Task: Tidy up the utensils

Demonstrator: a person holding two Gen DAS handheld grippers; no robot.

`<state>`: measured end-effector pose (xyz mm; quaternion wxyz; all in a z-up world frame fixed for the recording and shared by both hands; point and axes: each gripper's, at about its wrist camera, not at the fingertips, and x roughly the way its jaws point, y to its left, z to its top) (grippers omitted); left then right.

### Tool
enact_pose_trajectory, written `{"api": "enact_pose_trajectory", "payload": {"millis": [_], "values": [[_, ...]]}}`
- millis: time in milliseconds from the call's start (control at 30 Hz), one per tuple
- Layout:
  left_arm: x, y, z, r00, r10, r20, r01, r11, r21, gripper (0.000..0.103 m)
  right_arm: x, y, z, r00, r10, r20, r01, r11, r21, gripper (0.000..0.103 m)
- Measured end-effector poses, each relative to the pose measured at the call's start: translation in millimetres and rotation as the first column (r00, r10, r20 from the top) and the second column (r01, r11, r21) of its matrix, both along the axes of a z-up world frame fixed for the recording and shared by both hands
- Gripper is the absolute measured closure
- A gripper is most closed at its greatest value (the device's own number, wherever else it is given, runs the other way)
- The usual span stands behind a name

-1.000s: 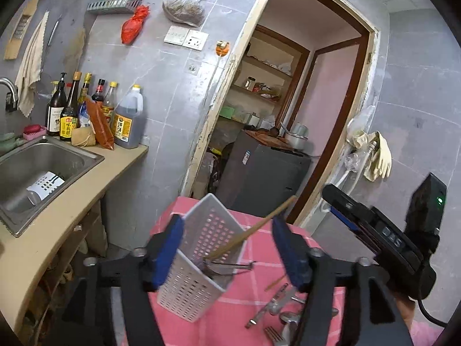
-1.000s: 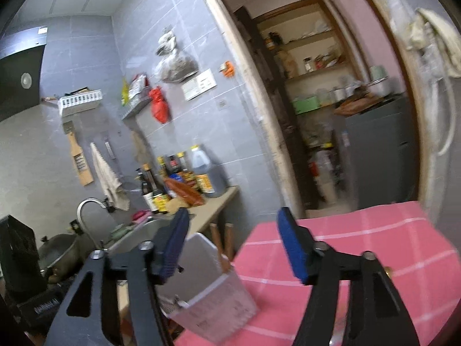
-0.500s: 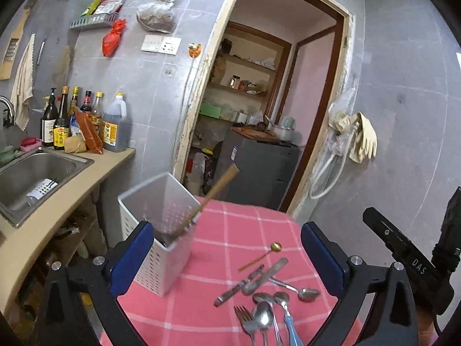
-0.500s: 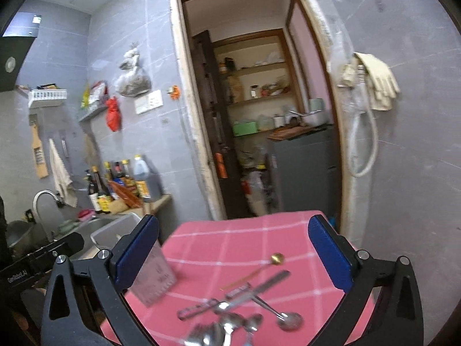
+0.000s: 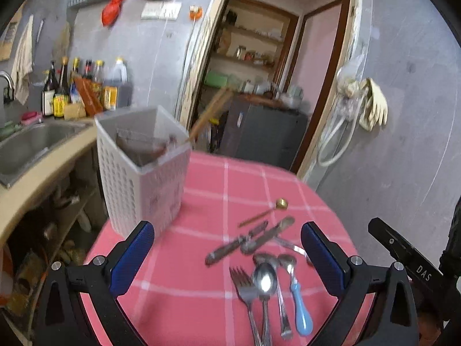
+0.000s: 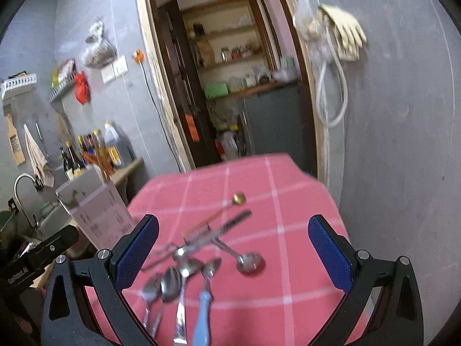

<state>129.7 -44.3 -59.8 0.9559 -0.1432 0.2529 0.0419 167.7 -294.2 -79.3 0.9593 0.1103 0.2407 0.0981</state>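
Observation:
A white perforated utensil basket (image 5: 141, 173) stands at the left of the pink checked table (image 5: 201, 288), with a wooden stick (image 5: 210, 112) leaning out of it; it also shows in the right wrist view (image 6: 95, 216). Loose cutlery lies on the cloth: a fork (image 5: 245, 291), spoons (image 5: 265, 279), a blue-handled utensil (image 5: 299, 305), a knife (image 5: 233, 245) and a small gold spoon (image 5: 281, 203). My left gripper (image 5: 227, 255) is open and empty above the cutlery. My right gripper (image 6: 233, 249) is open and empty above the same pile (image 6: 184, 271).
A steel sink (image 5: 26, 144) in a counter lies left of the table, with sauce bottles (image 5: 83, 89) behind it. An open doorway (image 5: 259, 72) with a dark cabinet (image 5: 265, 132) is beyond the table. Gloves and a hose (image 5: 371, 106) hang on the right wall.
Both grippers have opened wide, pulled back from the basket and tilted down over the cutlery. The basket now stands free on the table's left.

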Motion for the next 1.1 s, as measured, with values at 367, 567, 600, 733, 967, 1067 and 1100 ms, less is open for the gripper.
{"api": "enact_pose_trajectory", "payload": {"millis": [367,567,600,733,967,1067,1100], "values": [[34,-4,-61,0.957,-0.149,-0.251,0.102,0.976,-0.193,0.026,32,-3,-69,0.962,0.063,-0.264,-0.040,0.995,0.091,0.046],[51,-1,-86,0.919,-0.209,-0.334,0.110,0.950,-0.292,0.049,49,1,-95,0.937,0.077,-0.340,-0.021,0.986,0.166,0.061],[53,-2,-89,0.915,-0.215,-0.342,0.111,0.948,-0.299,0.052,52,1,-98,0.935,0.073,-0.347,-0.007,0.982,0.188,0.062],[61,-1,-94,0.908,-0.233,-0.349,0.112,0.936,-0.335,0.058,58,2,-104,0.937,0.044,-0.345,0.049,0.966,0.255,0.071],[75,0,-98,0.877,-0.281,-0.389,0.115,0.910,-0.399,0.075,66,12,-115,0.928,0.008,-0.374,0.127,0.934,0.335,0.086],[81,2,-101,0.865,-0.289,-0.411,0.098,0.899,-0.426,0.085,66,13,-119,0.924,-0.015,-0.382,0.161,0.921,0.354,0.096],[82,4,-101,0.861,-0.295,-0.414,0.095,0.894,-0.438,0.089,64,10,-120,0.925,-0.025,-0.380,0.174,0.915,0.364,0.098]]}}
